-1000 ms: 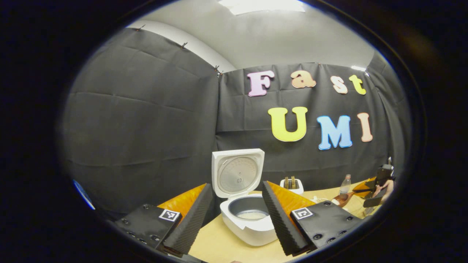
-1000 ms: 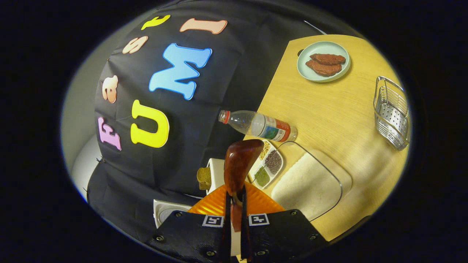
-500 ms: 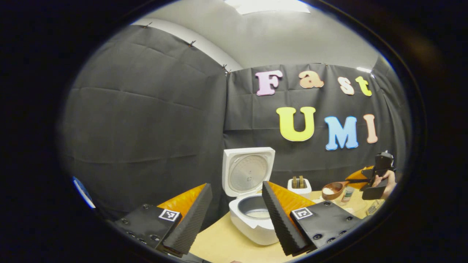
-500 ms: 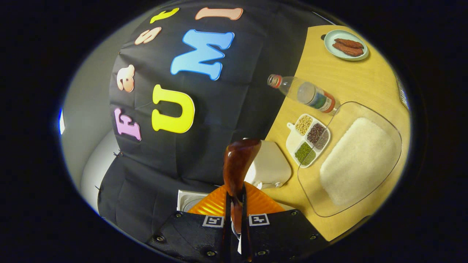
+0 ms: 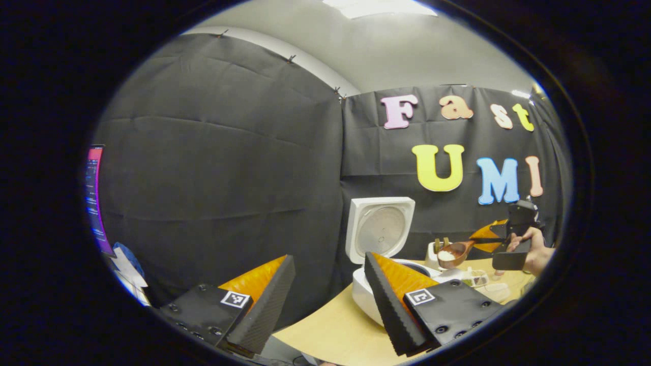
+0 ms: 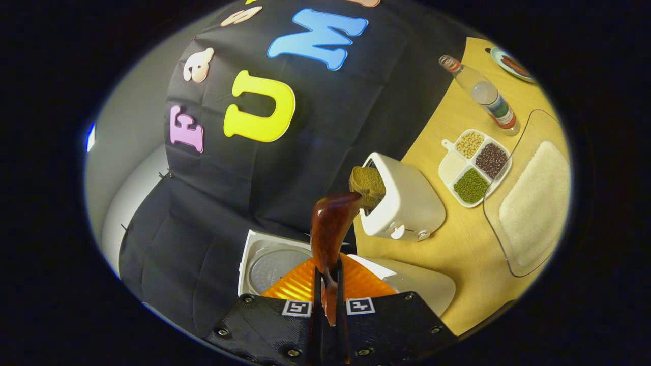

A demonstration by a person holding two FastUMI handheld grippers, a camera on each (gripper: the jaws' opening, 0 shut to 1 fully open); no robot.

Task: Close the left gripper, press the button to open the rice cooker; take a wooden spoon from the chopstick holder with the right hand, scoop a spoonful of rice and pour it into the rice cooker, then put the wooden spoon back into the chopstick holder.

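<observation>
The white rice cooker [image 5: 367,297] stands on the wooden table with its lid [image 5: 380,230] raised upright. My left gripper [image 5: 329,260] is open and holds nothing, a little in front of the cooker. Far to the right in the left gripper view, a hand holds my right gripper [image 5: 510,243] with the wooden spoon [image 5: 452,252] in it; the bowl carries white rice and hovers just right of the cooker. In the right gripper view my right gripper [image 6: 328,284] is shut on the spoon's handle, and the spoon [image 6: 329,229] points over the cooker's lid [image 6: 268,264] and body [image 6: 424,285].
Beside the cooker a white toaster [image 6: 407,206] holds a slice of bread [image 6: 367,183]. A divided dish of beans [image 6: 475,165], a clear tray of rice [image 6: 534,203], a plastic bottle [image 6: 483,94] and a plate [image 6: 511,63] lie farther along the table. A lit screen [image 5: 94,198] stands at the far left.
My right gripper has carried the rice-filled spoon away from the rice tray, past the toaster, up to the cooker. The left gripper view has swung left; the left gripper stays open.
</observation>
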